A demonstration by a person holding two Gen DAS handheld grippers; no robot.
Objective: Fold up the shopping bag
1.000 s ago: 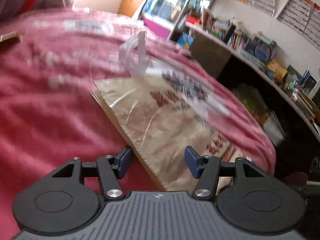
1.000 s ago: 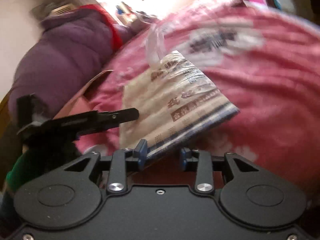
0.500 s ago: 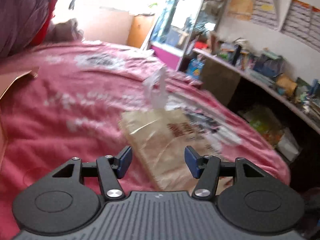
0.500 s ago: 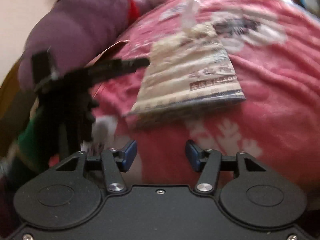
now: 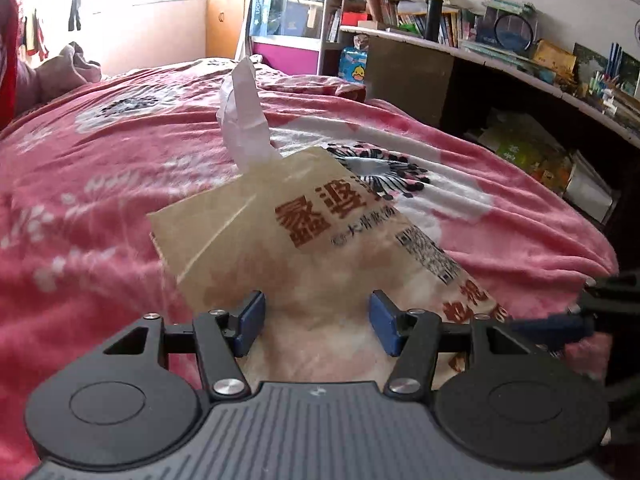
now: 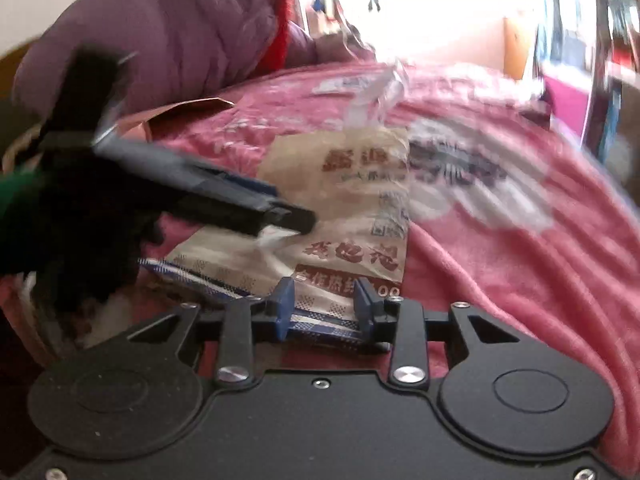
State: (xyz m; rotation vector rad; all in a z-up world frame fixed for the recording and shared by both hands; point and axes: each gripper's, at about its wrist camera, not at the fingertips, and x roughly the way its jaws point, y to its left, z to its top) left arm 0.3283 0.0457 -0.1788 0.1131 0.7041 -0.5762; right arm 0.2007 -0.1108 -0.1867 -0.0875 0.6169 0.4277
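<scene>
1. While a tan plastic shopping bag (image 5: 320,240) printed with red characters and a QR code lies flat on a pink floral blanket (image 5: 100,184), the left gripper (image 5: 316,326) is held low over the bag's near end, its blue pads (image 5: 250,322) spread wide with only the bag's surface seen between them.
2. The bag's clear handles (image 5: 242,120) are seen bunched and standing upright at the far end of the bag.
3. In the right wrist view, the right gripper (image 6: 322,306) is positioned at the bag's (image 6: 344,216) bottom edge, where a blue-checked border (image 6: 324,322) is framed between the blue pads (image 6: 284,304); the jaws stand part-way apart, and the border is not pinched.
4. The left gripper (image 6: 280,216) is shown from the side in that view, reaching across the bag's middle, though motion blur keeps contact from being judged.
5. A purple padded jacket (image 6: 172,36) is seen at the blanket's (image 6: 520,272) far left edge, beside a brown cardboard flap (image 6: 180,114).
6. A cluttered shelf of books (image 5: 500,44) is visible along the wall to the right of the bed in the left wrist view.
</scene>
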